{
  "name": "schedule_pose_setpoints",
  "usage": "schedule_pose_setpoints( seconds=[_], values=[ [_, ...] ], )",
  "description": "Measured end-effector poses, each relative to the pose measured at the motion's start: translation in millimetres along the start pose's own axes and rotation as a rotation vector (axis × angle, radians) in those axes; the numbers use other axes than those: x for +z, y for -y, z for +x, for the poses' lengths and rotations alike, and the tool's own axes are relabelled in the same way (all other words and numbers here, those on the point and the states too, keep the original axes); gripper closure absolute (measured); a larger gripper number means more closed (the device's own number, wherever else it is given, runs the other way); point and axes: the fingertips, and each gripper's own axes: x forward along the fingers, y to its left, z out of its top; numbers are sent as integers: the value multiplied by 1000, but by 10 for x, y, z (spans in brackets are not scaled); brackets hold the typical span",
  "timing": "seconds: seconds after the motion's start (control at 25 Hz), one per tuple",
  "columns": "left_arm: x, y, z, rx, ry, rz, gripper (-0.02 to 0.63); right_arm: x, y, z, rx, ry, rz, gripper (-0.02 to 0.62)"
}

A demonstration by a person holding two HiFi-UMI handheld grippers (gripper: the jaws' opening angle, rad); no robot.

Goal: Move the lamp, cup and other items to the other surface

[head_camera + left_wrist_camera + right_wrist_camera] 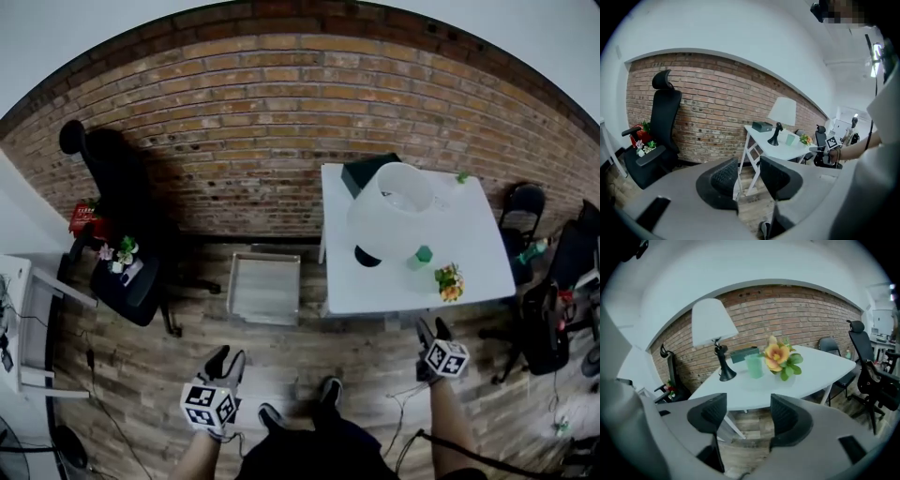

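A lamp [392,211] with a white shade and black base stands on the white table [487,253]. Beside it are a green cup [423,254], an orange flower plant [449,281] and a dark box [361,172]. My right gripper [433,328] hangs just off the table's near edge, open and empty. Its own view shows the lamp [710,324], cup [754,365] and flowers [780,357] beyond the right gripper [743,413]. My left gripper [228,354] is over the floor, left of the table, open and empty. Past the left gripper [749,176] the lamp [782,112] and cup [790,139] look far.
A black office chair [122,253] with small red and flower items on its seat stands at the left by the brick wall. A white tray [265,288] lies on the wooden floor beside the table. More black chairs [544,319] crowd the right. A white desk [23,319] is far left.
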Motion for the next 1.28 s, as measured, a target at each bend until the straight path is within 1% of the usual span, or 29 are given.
schedule_pose_setpoints(
  seconds=[0.12,0.2,0.36,0.44,0.56,0.64,0.68,0.8,0.84,0.88,0.96,1.08,1.16,1.28],
  values=[
    [144,-308,-300,17,51,-4,463,435,-681,-352,72,114,-2,359],
    [225,-528,-497,27,81,-6,465,622,-1126,-493,136,177,-14,404],
    [355,-887,-780,25,138,-22,472,837,-1946,-597,228,255,-55,470],
    [445,-987,-903,17,167,-19,479,932,-2449,-686,266,285,-74,508],
    [631,-1047,-1074,8,210,-5,483,1053,-3206,-839,327,312,-120,589],
    [788,-1048,-1183,11,241,15,486,1114,-3664,-938,360,316,-181,589],
    [872,-1041,-1236,17,257,29,488,1137,-3879,-984,374,319,-231,589],
    [1131,-993,-1368,47,309,89,495,1225,-4455,-1098,418,360,-424,591],
    [1201,-958,-1399,58,322,115,500,1255,-4594,-1137,434,381,-468,591],
    [1254,-907,-1422,66,331,139,505,1285,-4692,-1172,449,397,-487,591],
    [1338,-762,-1437,70,336,186,509,1339,-4790,-1207,480,416,-471,591],
    [1397,-543,-1404,73,308,265,512,1329,-4853,-1171,537,416,-417,591],
    [1405,-427,-1382,73,310,280,512,1265,-4895,-1182,571,409,-411,591],
    [1432,-303,-1330,74,313,265,514,1161,-4945,-1210,598,385,-449,591]
  ],
)
